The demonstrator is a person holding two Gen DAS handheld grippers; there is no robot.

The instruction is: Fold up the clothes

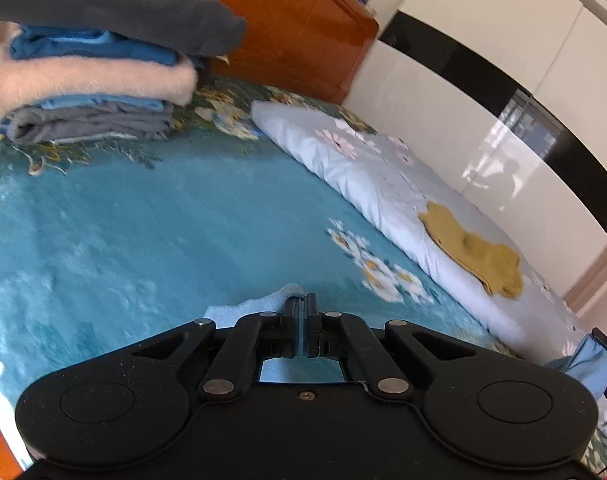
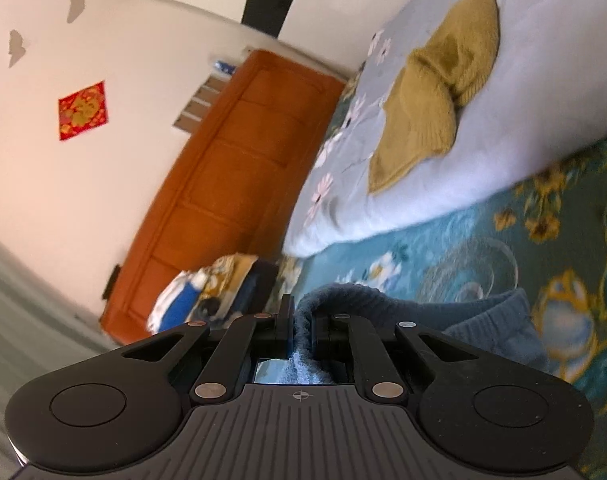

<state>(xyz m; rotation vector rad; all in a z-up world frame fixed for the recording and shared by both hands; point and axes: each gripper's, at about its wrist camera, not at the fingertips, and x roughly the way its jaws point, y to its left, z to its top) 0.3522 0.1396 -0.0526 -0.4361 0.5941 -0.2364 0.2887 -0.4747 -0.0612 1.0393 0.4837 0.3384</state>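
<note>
1. Bedroom: teal floral bedspread (image 1: 143, 220) across the bed, orange-brown wooden headboard (image 1: 299, 20) at the far end, glossy white wardrobe doors (image 1: 483, 92) with a black band alongside.
2. Against the headboard, a stack of folded clothes (image 1: 91, 64): dark grey on top, then blue, fluffy pale pink, light blue, grey at the bottom.
3. Beside the wardrobe, a pale blue quilt (image 1: 363, 172) with pink flowers, lying lengthwise on the bed; on top of it, a mustard knitted sweater (image 2: 431, 92), crumpled and unfolded.
4. Left tongs (image 1: 300, 308) closed tight, pinching a thin edge of light blue garment (image 1: 243, 308); cloth bunched just left of the tips, above the bedspread.
5. Right tongs (image 2: 301, 320) nearly closed, clamped on a thick fold of the same blue knit (image 2: 483, 316); fabric draped over the tips and trailing right onto the bedspread.
6. On the cream wall, a red and gold paper decoration (image 2: 82, 110); both views blurred.
</note>
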